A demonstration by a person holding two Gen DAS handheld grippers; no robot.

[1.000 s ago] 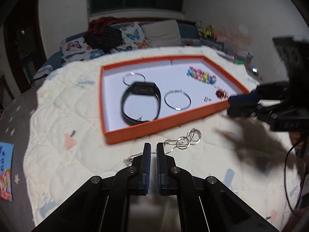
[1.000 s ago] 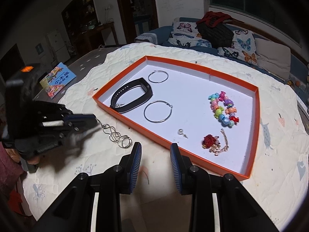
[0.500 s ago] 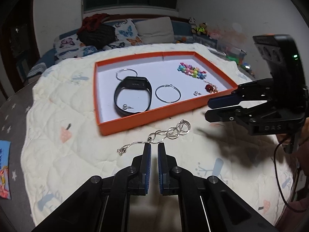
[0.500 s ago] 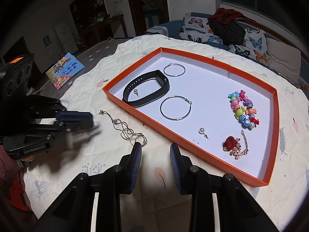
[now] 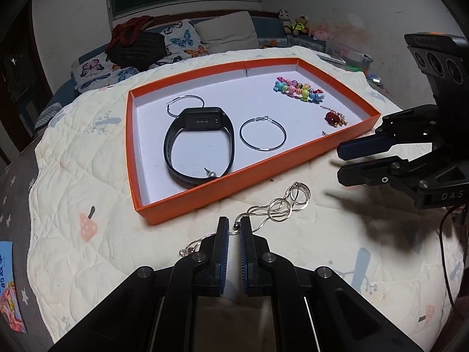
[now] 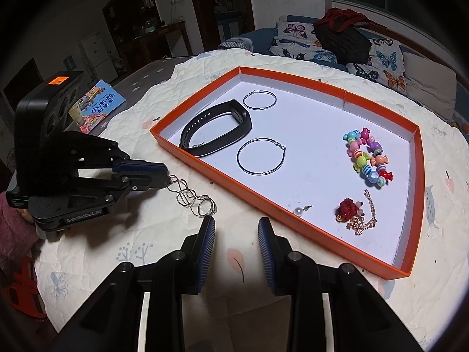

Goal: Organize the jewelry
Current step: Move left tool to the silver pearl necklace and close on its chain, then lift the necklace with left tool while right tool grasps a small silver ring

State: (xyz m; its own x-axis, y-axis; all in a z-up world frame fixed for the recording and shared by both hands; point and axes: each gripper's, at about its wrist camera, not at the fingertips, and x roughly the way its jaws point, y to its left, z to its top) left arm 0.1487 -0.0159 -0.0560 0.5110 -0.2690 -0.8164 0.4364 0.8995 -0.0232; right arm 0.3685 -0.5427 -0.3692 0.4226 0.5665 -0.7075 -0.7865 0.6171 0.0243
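Note:
A silver necklace (image 5: 281, 205) with linked rings lies on the quilt in front of the orange tray (image 5: 234, 187). My left gripper (image 5: 233, 223) is shut to a narrow slit, its tips down on the chain's middle. The chain's tail shows left of the fingers; whether the pads pinch it I cannot tell. In the right wrist view the necklace (image 6: 199, 202) trails out from the left gripper (image 6: 167, 177). My right gripper (image 6: 236, 223) hangs open and empty over the quilt, beside the rings. The tray holds a black watch band (image 5: 199, 146), two hoops, a bead bracelet (image 5: 299, 88), a red charm and stud earrings.
The tray (image 6: 263, 208) sits mid-quilt with its near rim just beyond both grippers. A picture book (image 6: 96, 105) lies on the floor at the left. Butterfly pillows and a dark bag (image 6: 343, 38) line the sofa behind. A cable (image 5: 445, 252) hangs at the right.
My left gripper has come forward and down, from short of the chain to having its tips on it. The right gripper has barely moved.

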